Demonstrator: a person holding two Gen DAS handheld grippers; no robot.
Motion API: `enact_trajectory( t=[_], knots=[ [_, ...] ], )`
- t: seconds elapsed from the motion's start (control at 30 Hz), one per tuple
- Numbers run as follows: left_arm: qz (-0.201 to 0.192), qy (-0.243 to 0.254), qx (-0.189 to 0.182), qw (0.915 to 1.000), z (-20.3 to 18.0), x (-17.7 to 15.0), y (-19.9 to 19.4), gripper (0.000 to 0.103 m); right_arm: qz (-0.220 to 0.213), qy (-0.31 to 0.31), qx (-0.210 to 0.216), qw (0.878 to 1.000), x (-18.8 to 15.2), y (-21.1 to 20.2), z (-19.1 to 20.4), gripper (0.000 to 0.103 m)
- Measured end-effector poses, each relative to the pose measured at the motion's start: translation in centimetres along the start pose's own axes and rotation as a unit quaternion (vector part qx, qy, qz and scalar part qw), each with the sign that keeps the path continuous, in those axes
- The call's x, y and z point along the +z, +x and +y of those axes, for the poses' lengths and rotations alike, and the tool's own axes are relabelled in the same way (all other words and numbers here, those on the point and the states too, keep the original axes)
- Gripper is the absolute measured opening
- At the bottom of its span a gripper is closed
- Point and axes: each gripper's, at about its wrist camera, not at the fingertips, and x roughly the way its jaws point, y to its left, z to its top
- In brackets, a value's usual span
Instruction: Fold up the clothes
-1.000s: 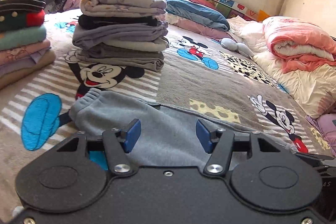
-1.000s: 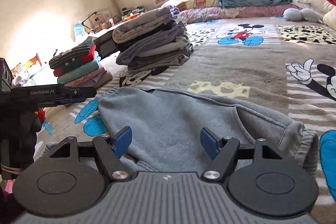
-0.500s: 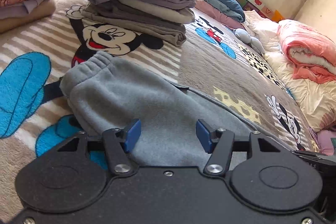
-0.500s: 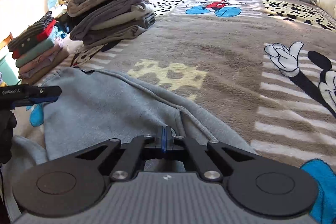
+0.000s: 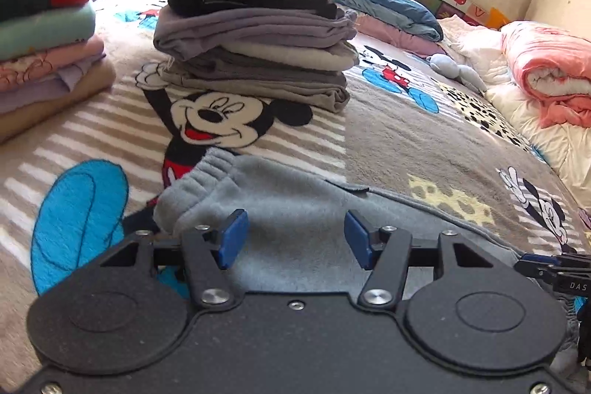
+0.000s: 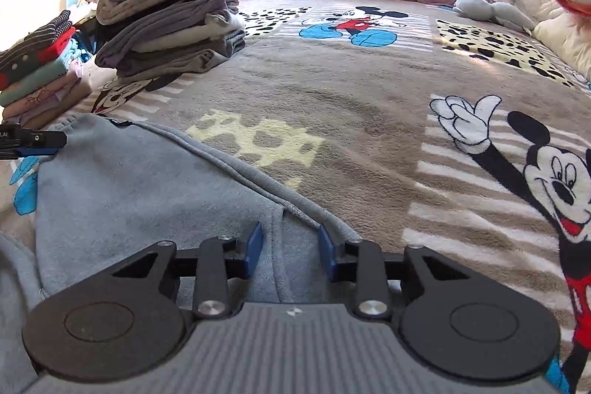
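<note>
1. grey fleece trousers [image 5: 295, 209] lie flat on a cartoon-mouse blanket [image 5: 388, 135], directly under and ahead of both tongs — spread on the open middle of the bed, likely so there is room to fold them.

2. left gripper [image 5: 291, 239] hangs over the cuffed end of the trousers with its blue pads [image 5: 231, 239] spread apart; fleece shows in the gap below, but the pads do not press on it.

3. right gripper [image 6: 290, 252] sits over a raised seam ridge of the same trousers [image 6: 147, 194], its jaws opening at this moment; the ridge runs up between the pads [image 6: 253, 248], which do not look to be pinching it.

4. each tong shows at the edge of the other's view — the left one's tip [image 6: 33, 141] far to the left of the right tong, the right one's tip [image 5: 546, 264] far to the right of the left tong. that suggests the two are stationed at opposite parts of the garment, ready to lift it evenly.

5. long axis of the trousers runs across, from one tong toward the other; the elastic cuff [image 5: 195, 183] points away to the upper left of the left tong.

6. two stacks of folded clothes stand well beyond the tongs — a grey stack [image 5: 258, 36] straight ahead, a brighter stack [image 5: 44, 36] further left — apparently where finished pieces go.
</note>
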Motion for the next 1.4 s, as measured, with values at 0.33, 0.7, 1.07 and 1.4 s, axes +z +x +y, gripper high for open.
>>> enact_trajectory(
  t=[0.33, 0.7, 1.07, 1.4],
  knots=[
    [0.043, -0.156, 0.015, 0.9867, 4.6, 2.0, 5.1, 0.01, -0.017, 0.076, 0.053, 0.996, -0.8, -0.2, -2.6, 0.032],
    [0.068, -0.216, -0.077, 0.9711, 4.0, 1.1, 5.6, 0.035, -0.027, 0.11, 0.08, 0.99, -1.1, -0.3, -3.7, 0.034],
    [0.095, -0.266, -0.205, 0.9372, 4.7, 0.4, 4.8, 0.074, -0.03, 0.138, 0.104, 0.985, -1.3, -0.5, -4.5, 0.034],
    [-0.005, -0.286, -0.086, 0.9545, 8.2, 1.8, 1.3, 0.063, -0.03, 0.153, 0.122, 0.98, -1.3, -1.0, -5.4, 0.037]
  ],
)
